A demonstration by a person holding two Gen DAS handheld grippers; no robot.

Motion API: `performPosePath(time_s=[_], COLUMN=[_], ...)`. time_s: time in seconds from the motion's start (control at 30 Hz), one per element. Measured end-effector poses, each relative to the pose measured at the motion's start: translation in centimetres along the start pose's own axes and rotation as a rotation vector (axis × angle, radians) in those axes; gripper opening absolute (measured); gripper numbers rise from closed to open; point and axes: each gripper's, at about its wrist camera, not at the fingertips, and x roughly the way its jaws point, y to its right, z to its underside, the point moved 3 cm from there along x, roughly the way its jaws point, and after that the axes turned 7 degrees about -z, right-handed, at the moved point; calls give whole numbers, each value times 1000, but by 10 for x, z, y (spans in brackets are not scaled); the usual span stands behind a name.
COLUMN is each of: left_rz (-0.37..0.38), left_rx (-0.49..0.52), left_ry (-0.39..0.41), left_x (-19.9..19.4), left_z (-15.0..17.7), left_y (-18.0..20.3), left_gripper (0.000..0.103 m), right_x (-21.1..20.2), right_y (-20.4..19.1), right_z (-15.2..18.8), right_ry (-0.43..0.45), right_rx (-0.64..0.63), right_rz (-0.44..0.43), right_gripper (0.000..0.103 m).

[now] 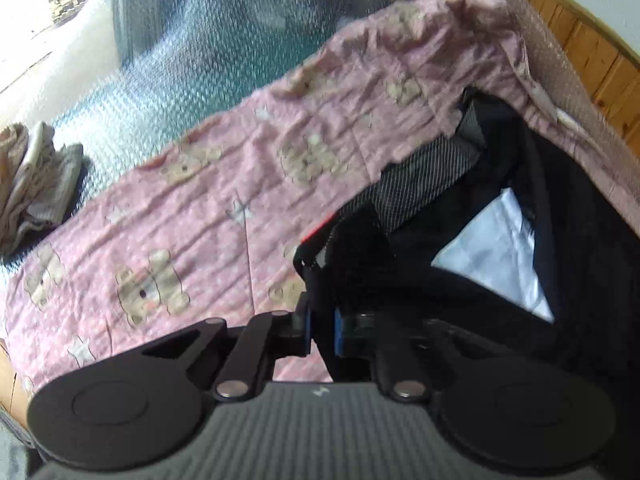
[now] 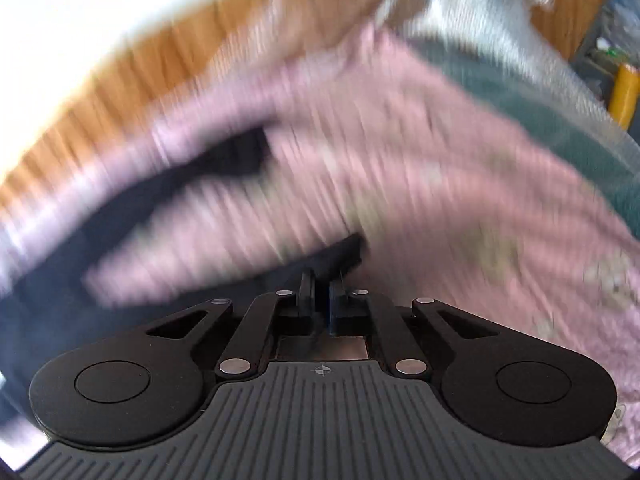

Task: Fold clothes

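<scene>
Nearest us, our left gripper (image 1: 322, 330) has its fingers (image 1: 306, 326) pinched on the edge of a black garment (image 1: 460, 264), its mesh lining and a white label showing. We judge the grip is there to raise that edge for folding. Our right gripper (image 2: 322, 300) has its fingers narrowed almost together at the dark fabric's edge (image 2: 344, 252); blur hides whether cloth sits between them. Beyond lies a pink bear-print sheet (image 1: 224, 184) spread beneath the garment. Further off, a folded beige pile (image 1: 32, 184) rests on a bubble-wrap covering (image 1: 168, 60), with wooden flooring (image 1: 592, 56) behind.
</scene>
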Motion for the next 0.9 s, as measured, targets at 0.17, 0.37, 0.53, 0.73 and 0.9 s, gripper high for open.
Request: performPosePath(time_s=[0.17, 0.37, 0.53, 0.73, 0.9], left_rz=[30, -76, -51, -71, -69], left_rx=[52, 192, 168, 195, 208], left_ry=[17, -74, -91, -95, -78], left_x=[-6, 27, 33, 37, 29], left_z=[-32, -5, 13, 17, 5], left_y=[28, 36, 18, 26, 34], left_gripper=[10, 10, 11, 11, 10], right_x=[21, 59, 33, 60, 66], right_y=[-1, 60, 67, 63, 47], right_z=[-52, -4, 35, 59, 37], right_ry=[-77, -101, -37, -41, -14], right_rx=[-12, 236, 306, 211, 119], right_rz=[94, 148, 75, 130, 92], right_gripper=[4, 20, 31, 47, 0])
